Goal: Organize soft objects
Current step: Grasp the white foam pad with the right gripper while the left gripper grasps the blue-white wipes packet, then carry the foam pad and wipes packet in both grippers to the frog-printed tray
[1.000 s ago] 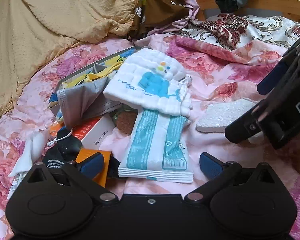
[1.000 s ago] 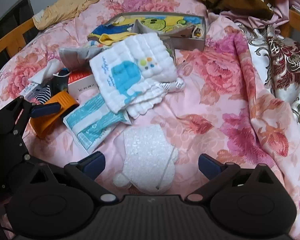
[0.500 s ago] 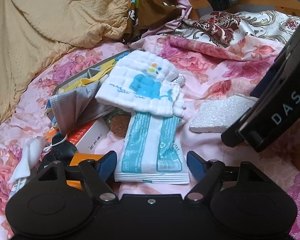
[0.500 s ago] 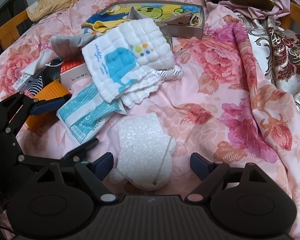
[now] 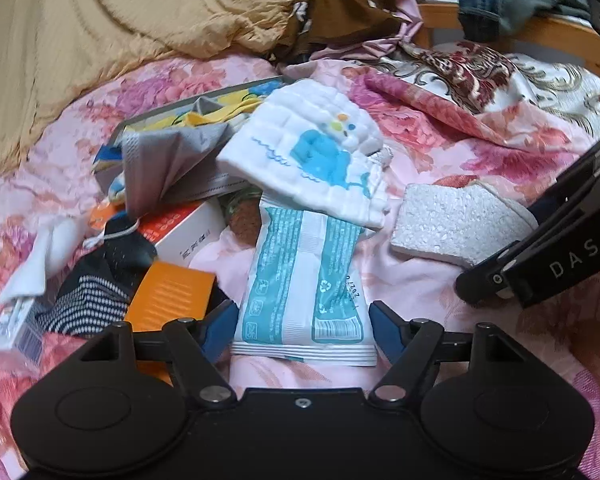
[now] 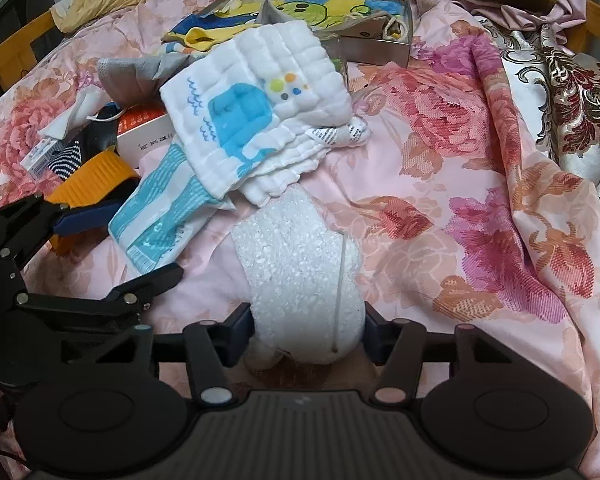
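**Both grippers closing on their first picks, the heap still unsorted**

The left gripper (image 5: pixel 302 330) straddles the near end of a teal-and-white wipes packet (image 5: pixel 300 280) lying on the flowered bedspread (image 6: pixel 440 208); its jaws have just been closing, and the blue pads sit right at the packet's edges, though a firm pinch cannot be confirmed. The right gripper (image 6: pixel 306 338) has likewise been closing, and its pads now press both sides of a white foam piece (image 6: pixel 300 272), which bulges between them while still resting on the bed.

Little of the tidying looks done. A white washcloth (image 6: pixel 256 112) with a blue whale overlaps the far end of the packet, and a grey face mask (image 5: pixel 168 160), a striped sock (image 5: pixel 92 300), an orange item (image 5: pixel 168 292) and a small white-and-orange box (image 5: pixel 188 232) are jumbled just beside it. A shallow box (image 6: pixel 376 46) beyond them holds a few cloth pieces. Most items appear still to need lifting and sorting
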The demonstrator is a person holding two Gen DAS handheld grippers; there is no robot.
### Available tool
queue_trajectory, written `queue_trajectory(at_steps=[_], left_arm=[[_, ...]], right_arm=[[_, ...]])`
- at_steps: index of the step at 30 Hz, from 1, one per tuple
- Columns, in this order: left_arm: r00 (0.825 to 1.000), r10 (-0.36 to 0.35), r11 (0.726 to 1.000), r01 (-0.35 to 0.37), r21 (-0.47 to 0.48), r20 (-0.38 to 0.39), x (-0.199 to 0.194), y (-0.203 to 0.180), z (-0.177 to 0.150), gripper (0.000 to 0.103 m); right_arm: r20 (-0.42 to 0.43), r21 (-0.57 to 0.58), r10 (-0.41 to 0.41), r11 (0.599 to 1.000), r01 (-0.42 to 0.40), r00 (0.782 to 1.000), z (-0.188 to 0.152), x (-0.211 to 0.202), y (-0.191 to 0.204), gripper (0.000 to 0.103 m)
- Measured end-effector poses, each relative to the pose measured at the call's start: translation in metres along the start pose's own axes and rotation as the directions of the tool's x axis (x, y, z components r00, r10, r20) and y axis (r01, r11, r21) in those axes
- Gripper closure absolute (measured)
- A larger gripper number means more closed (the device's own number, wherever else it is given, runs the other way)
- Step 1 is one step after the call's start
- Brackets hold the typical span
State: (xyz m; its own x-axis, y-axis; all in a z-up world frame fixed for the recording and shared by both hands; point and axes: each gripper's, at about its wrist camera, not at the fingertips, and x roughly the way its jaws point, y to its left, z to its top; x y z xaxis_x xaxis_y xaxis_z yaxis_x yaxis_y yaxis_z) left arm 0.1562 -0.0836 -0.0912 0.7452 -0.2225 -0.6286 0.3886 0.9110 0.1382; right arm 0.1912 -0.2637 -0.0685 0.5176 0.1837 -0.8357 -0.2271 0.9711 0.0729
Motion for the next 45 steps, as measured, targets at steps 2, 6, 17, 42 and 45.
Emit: queue_trajectory(at_steps=[2,6,17,42,45], left_arm=[[1.000,-0.009,0.999,0.009,-0.038,-0.006,-0.001,0.004,0.000,0.030],[1.000,-0.022,0.995,0.021,-0.098,-0.012,-0.003,0.009,-0.001,0.031],[0.999,-0.035,0.984,0.030,-0.174,-0.025,-0.004,0.015,-0.001,0.031],[0.998,-0.036,0.947,0.020,-0.320,-0.042,-0.020,0.020,-0.002,0.032],[0.998,-0.038,0.936,0.019,-0.351,-0.050,-0.024,0.022,-0.004,0.032]], right_arm=[[0.007,-0.001,0.004,1.000,-0.004,1.000,0.000,-0.001,0.000,0.044],[0.034,0.014,0.024,1.000,-0.025,0.999,0.000,-0.004,-0.002,0.044],[0.110,0.086,0.156,0.982,-0.166,0.982,0.004,-0.011,-0.013,0.044],[0.181,0.107,0.185,0.973,-0.206,0.966,0.002,-0.019,-0.015,0.050],[0.202,0.101,0.194,0.971,-0.217,0.960,0.001,-0.023,-0.016,0.050]])
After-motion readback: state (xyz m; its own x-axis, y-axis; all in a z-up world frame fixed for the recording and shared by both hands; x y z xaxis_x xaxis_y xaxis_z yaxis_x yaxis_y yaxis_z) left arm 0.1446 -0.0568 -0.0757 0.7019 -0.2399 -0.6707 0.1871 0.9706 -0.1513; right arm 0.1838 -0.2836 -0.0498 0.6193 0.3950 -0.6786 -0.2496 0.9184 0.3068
